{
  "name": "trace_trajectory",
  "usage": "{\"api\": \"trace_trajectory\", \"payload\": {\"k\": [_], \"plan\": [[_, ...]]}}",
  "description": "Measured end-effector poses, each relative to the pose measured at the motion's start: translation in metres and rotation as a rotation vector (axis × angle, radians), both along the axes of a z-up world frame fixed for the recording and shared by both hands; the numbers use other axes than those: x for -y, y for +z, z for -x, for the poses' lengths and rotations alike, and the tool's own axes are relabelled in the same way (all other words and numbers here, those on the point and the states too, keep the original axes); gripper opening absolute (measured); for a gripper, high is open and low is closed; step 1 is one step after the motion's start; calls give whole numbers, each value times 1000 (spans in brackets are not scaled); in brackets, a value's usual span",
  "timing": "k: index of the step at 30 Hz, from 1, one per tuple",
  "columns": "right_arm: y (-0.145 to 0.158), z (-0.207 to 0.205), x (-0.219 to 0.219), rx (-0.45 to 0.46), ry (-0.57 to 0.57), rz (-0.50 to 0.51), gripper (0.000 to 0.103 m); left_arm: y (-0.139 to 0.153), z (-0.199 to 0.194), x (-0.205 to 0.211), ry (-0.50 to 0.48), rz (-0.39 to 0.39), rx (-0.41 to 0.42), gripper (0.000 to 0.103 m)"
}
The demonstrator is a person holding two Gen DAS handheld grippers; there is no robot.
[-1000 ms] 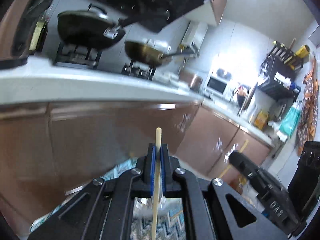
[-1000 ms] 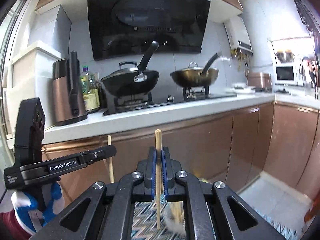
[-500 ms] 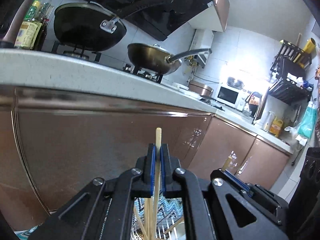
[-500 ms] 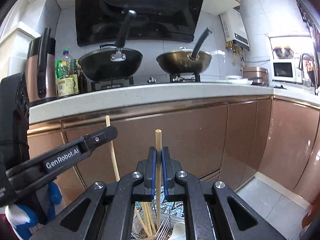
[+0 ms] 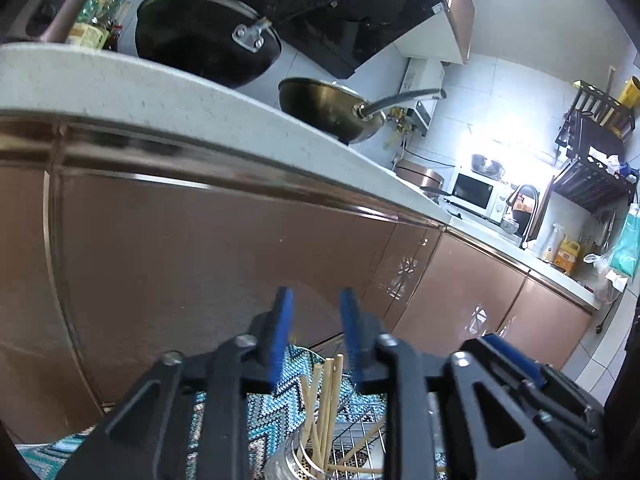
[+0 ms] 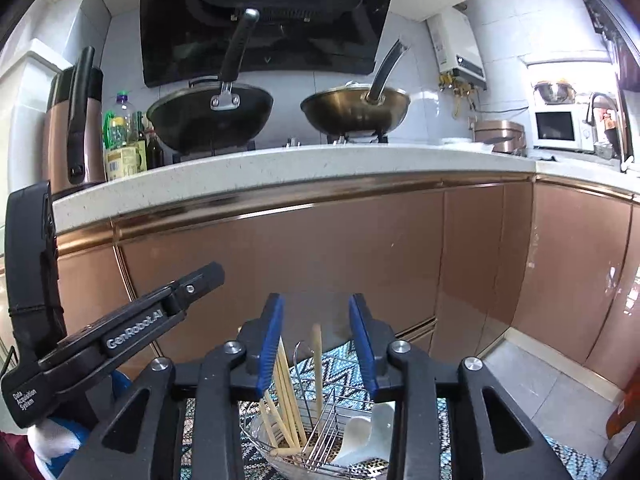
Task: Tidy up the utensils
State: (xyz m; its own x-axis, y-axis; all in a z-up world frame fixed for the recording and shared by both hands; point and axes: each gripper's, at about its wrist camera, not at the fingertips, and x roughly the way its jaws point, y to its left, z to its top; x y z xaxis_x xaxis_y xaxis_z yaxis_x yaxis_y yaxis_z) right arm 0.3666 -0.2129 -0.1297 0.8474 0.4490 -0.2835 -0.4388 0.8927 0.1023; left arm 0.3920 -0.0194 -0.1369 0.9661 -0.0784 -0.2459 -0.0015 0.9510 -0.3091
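My left gripper (image 5: 315,300) is open and empty above a metal utensil holder (image 5: 294,458) that holds several wooden chopsticks (image 5: 326,400). My right gripper (image 6: 316,304) is open and empty above the same wire holder (image 6: 320,420). One chopstick (image 6: 317,364) stands upright in the holder's middle. Several more chopsticks (image 6: 286,404) lean in its left part. A white ceramic spoon (image 6: 360,436) lies in its right part. The left gripper's body (image 6: 120,332) shows at the left of the right wrist view.
The holder stands on a blue zigzag mat (image 5: 264,408). Brown cabinet doors (image 6: 300,264) rise close behind, under a white countertop (image 6: 280,168). On the countertop are a black wok (image 6: 210,114), a brass pan (image 6: 356,108) and a thermos (image 6: 70,120).
Both grippers have opened and let go of their chopsticks, which now stand in the holder. Both grippers have moved lower, closer to the holder.
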Motion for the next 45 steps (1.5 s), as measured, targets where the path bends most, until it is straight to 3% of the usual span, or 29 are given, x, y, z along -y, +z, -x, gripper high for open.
{"api": "trace_trajectory", "payload": {"k": [3, 9, 27, 37, 45], "plan": [[12, 16, 6, 19, -24, -16, 45, 11, 19, -4, 14, -9, -3, 46], [30, 57, 18, 46, -93, -33, 63, 22, 59, -8, 33, -61, -52, 57], [14, 161, 34, -18, -288, 46, 103, 32, 175, -13, 85, -222, -88, 65], [14, 190, 54, -3, -401, 74, 103, 41, 205, -12, 133, -277, -75, 70], [11, 208, 59, -4, -425, 68, 103, 43, 218, -11, 150, -305, -71, 71]]}}
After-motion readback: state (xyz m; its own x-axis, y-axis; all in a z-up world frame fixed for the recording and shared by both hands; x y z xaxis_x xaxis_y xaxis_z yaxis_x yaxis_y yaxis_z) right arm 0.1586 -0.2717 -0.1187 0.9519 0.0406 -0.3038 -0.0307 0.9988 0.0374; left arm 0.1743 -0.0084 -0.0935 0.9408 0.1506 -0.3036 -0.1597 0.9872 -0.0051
